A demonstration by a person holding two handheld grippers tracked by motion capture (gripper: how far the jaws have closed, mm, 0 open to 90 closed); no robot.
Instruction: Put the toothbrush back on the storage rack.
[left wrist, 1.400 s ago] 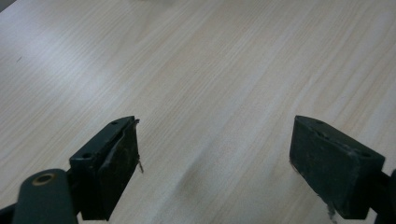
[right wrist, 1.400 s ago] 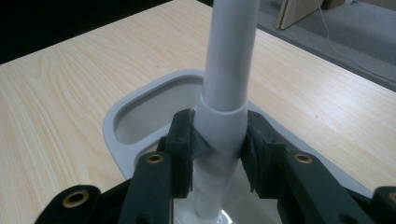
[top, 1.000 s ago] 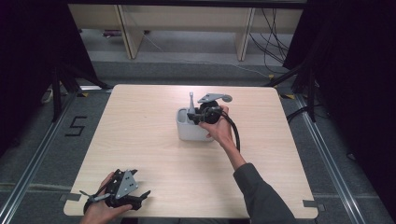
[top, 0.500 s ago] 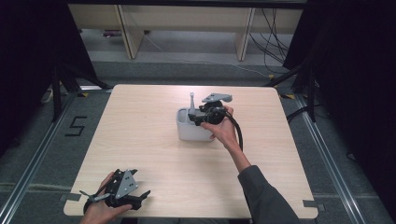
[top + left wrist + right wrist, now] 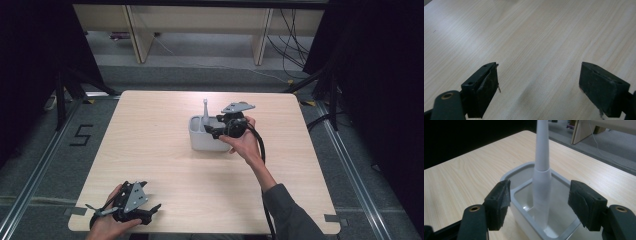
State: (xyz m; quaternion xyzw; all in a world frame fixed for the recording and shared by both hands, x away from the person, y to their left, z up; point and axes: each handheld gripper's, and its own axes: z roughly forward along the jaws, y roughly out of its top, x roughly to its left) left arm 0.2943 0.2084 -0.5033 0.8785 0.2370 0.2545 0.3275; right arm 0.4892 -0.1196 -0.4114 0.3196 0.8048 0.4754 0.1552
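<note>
1. Releasing looks like the step in hand: the right gripper (image 5: 540, 202) has just been opening, its jaws wide, the white utensil handle (image 5: 541, 185) between them but untouched.
2. The handle stands upright in the grey tub (image 5: 200, 142) mid-bench (image 5: 150, 150).
3. Next, I judge, a clean retreat without knocking the handle.
4. The right gripper view shows clear gaps beside the handle; the high view cannot.
5. The left gripper (image 5: 539, 82) rests wide open, holding nothing, over bare bench near the front-left corner.
</note>
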